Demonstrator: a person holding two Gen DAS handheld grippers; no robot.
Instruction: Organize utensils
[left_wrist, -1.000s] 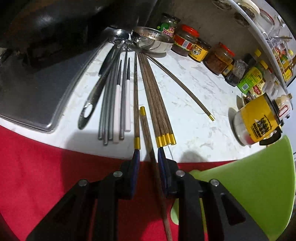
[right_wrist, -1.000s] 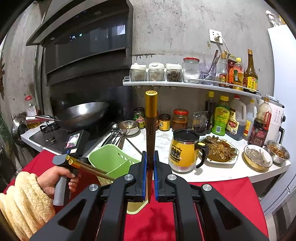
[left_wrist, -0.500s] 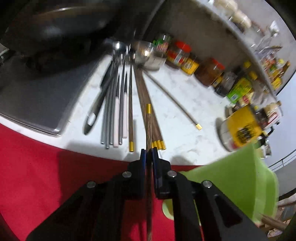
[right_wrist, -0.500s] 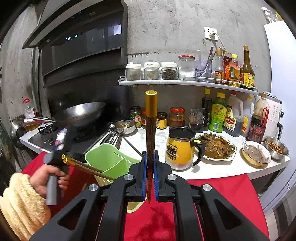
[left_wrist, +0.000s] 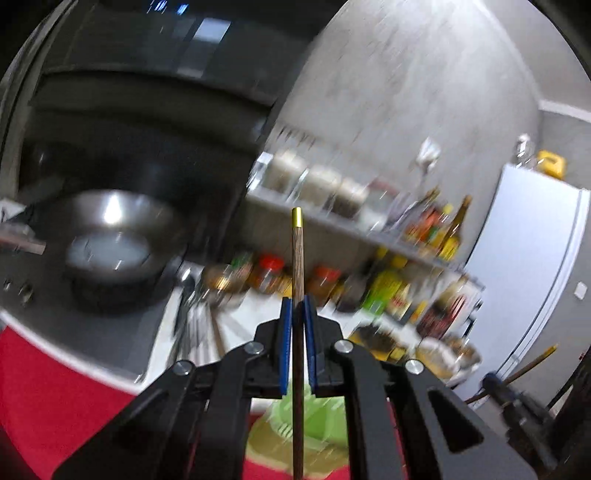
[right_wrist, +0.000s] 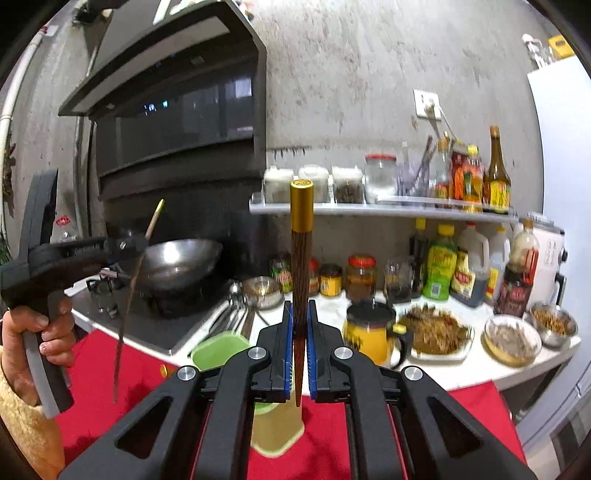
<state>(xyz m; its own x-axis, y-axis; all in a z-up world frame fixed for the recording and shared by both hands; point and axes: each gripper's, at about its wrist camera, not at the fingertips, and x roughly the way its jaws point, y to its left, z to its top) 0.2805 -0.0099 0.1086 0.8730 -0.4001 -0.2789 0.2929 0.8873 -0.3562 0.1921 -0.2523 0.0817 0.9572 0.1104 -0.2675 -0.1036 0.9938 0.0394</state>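
Above the red cloth (right_wrist: 110, 369) at the counter's front edge, the right gripper (right_wrist: 300, 332) clamps an upright gold-capped chopstick (right_wrist: 301, 266) over the green caddy (right_wrist: 218, 350). Left gripper (left_wrist: 297, 325) likewise pinches a thinner chopstick (left_wrist: 297, 251), its gold tip up.

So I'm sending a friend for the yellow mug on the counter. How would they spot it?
Start at the white counter under the spice shelf. At its front edge, left of the plate of stir-fry, stands the yellow mug. Unlike the jars and bottles behind, it has a black lid and black handle.
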